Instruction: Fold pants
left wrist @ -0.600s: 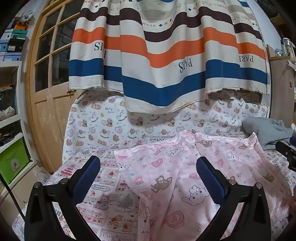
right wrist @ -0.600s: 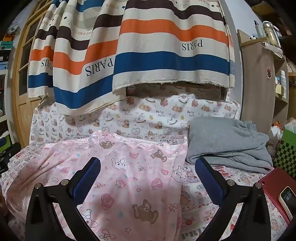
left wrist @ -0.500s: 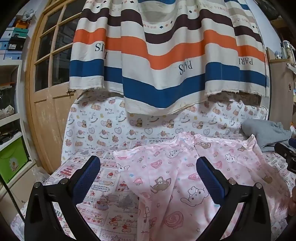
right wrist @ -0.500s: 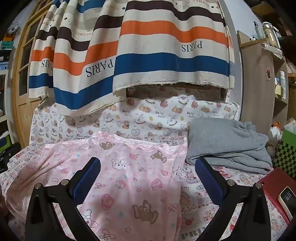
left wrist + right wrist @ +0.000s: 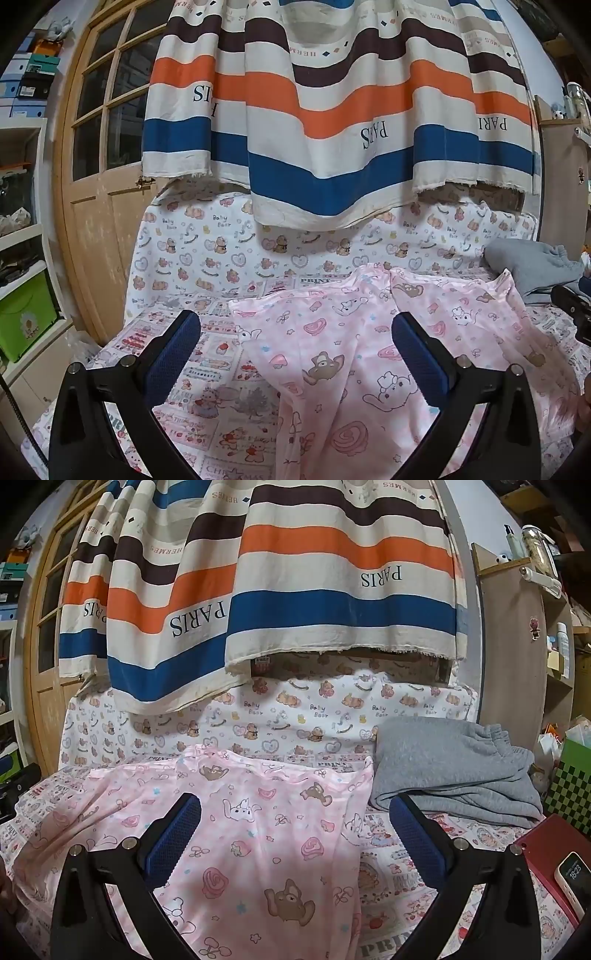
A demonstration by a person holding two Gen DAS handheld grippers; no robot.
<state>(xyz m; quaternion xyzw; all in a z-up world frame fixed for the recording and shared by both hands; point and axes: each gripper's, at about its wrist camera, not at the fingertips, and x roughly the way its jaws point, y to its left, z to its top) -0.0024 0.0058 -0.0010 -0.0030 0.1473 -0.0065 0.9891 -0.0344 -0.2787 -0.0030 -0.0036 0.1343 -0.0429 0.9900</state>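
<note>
Pink pants with cartoon animal prints [image 5: 354, 350] lie spread on the printed bed sheet [image 5: 192, 325]; they also show in the right wrist view [image 5: 251, 819]. My left gripper [image 5: 295, 354] is open and empty, held above the pants' left part, its blue pads apart. My right gripper [image 5: 295, 834] is open and empty above the pants' right part. The tip of the right gripper [image 5: 570, 306] shows at the right edge of the left wrist view.
Folded grey sweatpants [image 5: 450, 771] lie to the right of the pink pants. A red box [image 5: 546, 860] with a phone [image 5: 572, 880] sits at the right. A striped cloth [image 5: 332, 110] hangs behind. A wooden door [image 5: 96, 184] and shelves stand left.
Both grippers have pulled back and up slightly; the pink pants sit a little lower and further off in both views. Both jaws stay open.
</note>
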